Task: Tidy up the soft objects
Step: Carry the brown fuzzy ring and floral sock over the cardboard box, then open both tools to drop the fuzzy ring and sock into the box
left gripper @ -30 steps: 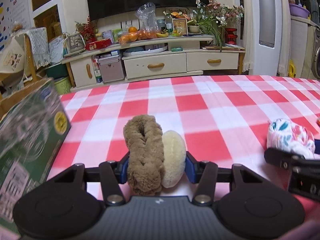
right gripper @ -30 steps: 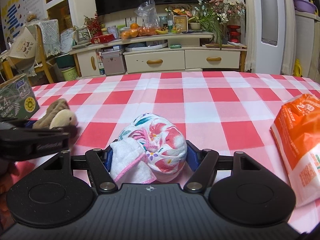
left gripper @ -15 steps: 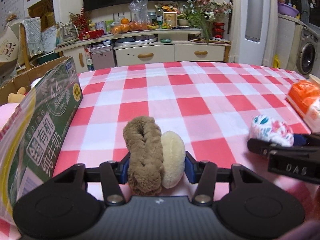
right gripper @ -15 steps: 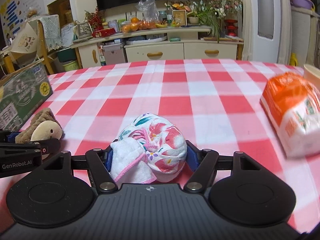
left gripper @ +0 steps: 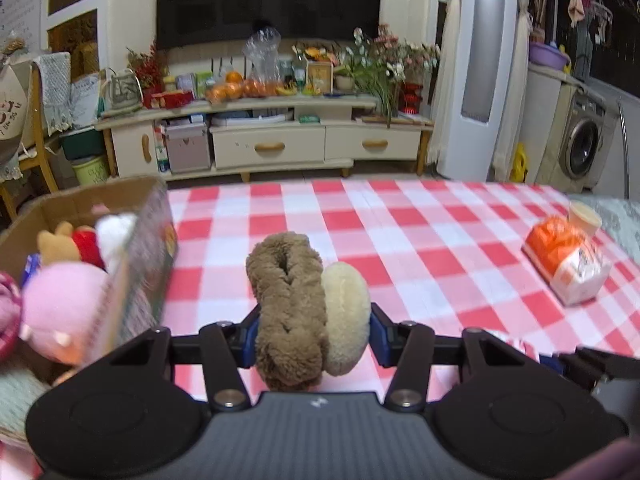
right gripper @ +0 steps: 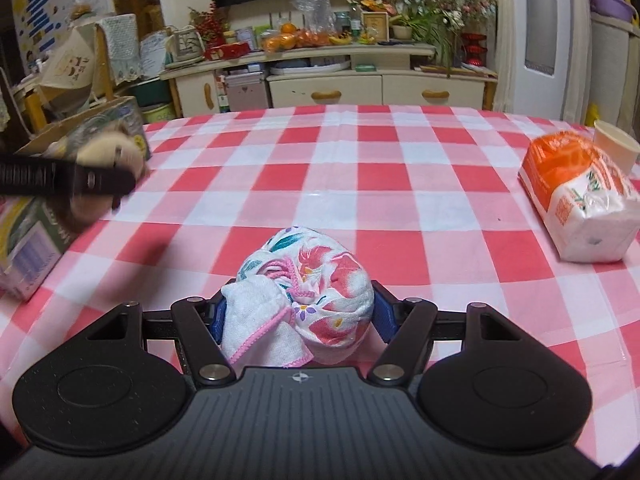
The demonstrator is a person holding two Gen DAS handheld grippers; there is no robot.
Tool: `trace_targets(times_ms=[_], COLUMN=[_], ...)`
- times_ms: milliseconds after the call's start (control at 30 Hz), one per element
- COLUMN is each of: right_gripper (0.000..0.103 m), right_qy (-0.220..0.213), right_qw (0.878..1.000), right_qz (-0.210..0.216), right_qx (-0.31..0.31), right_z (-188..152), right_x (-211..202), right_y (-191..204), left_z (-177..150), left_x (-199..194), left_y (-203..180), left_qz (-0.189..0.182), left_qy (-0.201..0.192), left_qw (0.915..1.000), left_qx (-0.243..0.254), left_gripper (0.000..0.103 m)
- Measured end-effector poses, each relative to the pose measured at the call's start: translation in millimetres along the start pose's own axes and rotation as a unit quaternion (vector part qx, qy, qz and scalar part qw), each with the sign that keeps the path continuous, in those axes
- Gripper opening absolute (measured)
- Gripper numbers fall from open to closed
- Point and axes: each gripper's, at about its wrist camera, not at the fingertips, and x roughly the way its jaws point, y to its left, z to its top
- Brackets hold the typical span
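Closest, left gripper (left gripper: 312, 336): blue fingers (left gripper: 249, 336) pinching a brown plush ring (left gripper: 286, 312) and a cream plush pad (left gripper: 346, 316) side by side, raised clear of the table (left gripper: 420, 240) with its red-and-white check cloth. Right gripper (right gripper: 298, 316): fingers (right gripper: 382, 316) clamped on a floral cloth bundle (right gripper: 320, 280), white with pink flowers and teal leaves, a pink-edged white corner hanging at its left, likewise above the check cloth. Just left of the left gripper, an open cardboard box (left gripper: 80, 200) at the table's edge, already packed with soft toys (left gripper: 64, 300): pink, red, tan and white ones. Printing on the box's green side too blurred to read. Seen from the right wrist, the left gripper and its plush hovering beside the box's near corner. Farther right on the table, an orange-and-white plastic pack (right gripper: 576, 196) lying flat, its lettering not legible, with a pale paper cup (right gripper: 614, 144) just behind it. Beyond the table, a cream TV cabinet (right gripper: 376, 88) loaded with oranges (right gripper: 292, 40), jars and flowers, a dark screen above. Far left, a wall chart (right gripper: 40, 20) with blue and yellow blocks, too small to read.
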Motion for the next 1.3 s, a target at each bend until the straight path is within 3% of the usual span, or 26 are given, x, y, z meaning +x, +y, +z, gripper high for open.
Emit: trace_targets(times_ms=[333, 600, 967, 1300], right_gripper=[0.083, 0.083, 0.083, 0.083], right_qy=[-0.015, -0.038, -0.066, -0.075], right_qw=[1.000, 0.997, 0.987, 0.976], right_qz=[0.022, 0.062, 0.124, 0.143], right_qx=[-0.008, -0.039, -0.083, -0.144], right_z=[26, 65, 117, 133], right_x=[-10, -1, 38, 77], right_y=[29, 75, 154, 207], left_z=[29, 38, 43, 45], left_x=[-24, -17, -4, -3], left_y=[61, 118, 164, 193], left_qz=[0.051, 0.117, 0.160, 0.181], left_qy=[-0.041, -0.046, -0.042, -0.045], left_qw=[0.9970, 0.9884, 0.9773, 0.9684], left_qx=[-0.041, -0.085, -0.133, -0.166], left_gripper=[0.051, 0.051, 0.051, 0.052])
